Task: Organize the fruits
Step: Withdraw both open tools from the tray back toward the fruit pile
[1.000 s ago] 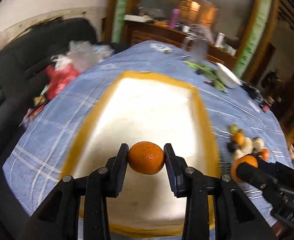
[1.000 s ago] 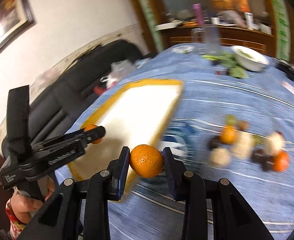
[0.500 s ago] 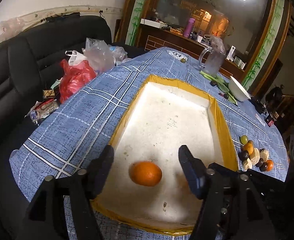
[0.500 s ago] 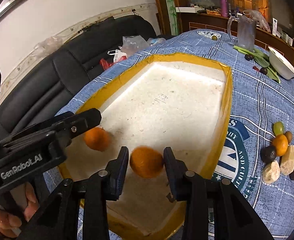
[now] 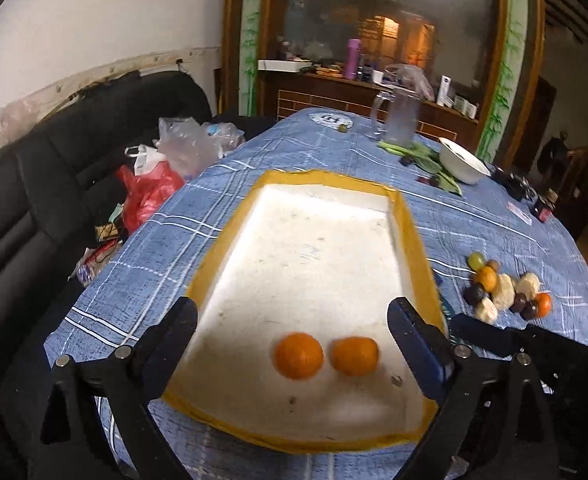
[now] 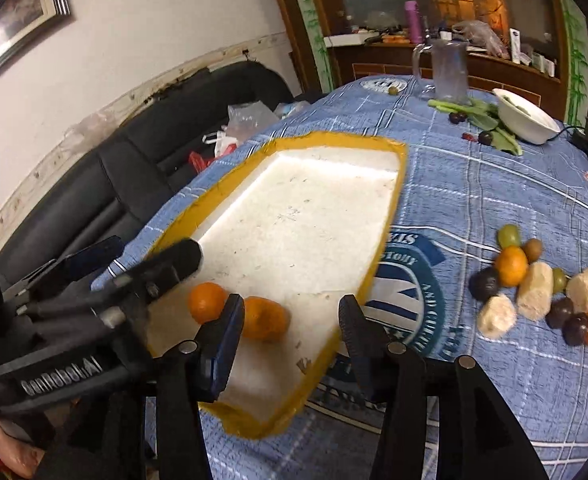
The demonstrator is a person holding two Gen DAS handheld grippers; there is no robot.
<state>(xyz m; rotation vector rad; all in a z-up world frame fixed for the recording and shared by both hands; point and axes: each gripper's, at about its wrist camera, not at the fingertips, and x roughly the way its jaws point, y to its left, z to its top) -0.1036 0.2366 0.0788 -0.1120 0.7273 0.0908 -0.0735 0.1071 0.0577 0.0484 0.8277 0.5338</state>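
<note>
Table (image 5: 277, 184) under blue checked cloth, bearing a yellow-rimmed white foam tray (image 5: 410, 240); in the tray's near end, two oranges (image 5: 298, 355) lying side by side, and out on the cloth to the right a fruit heap (image 6: 534, 292) awaiting sorting. My left gripper (image 5: 294, 332) and right gripper (image 6: 289, 320) both spread wide, empty, above the oranges. Oranges judged light, firm, apt to roll, best taken across the middle; only the right view shows the heap's pieces plainly.

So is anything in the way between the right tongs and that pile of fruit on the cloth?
Nothing visible: only bare blue tablecloth lies between the open right tongs and the fruit pile.
</note>
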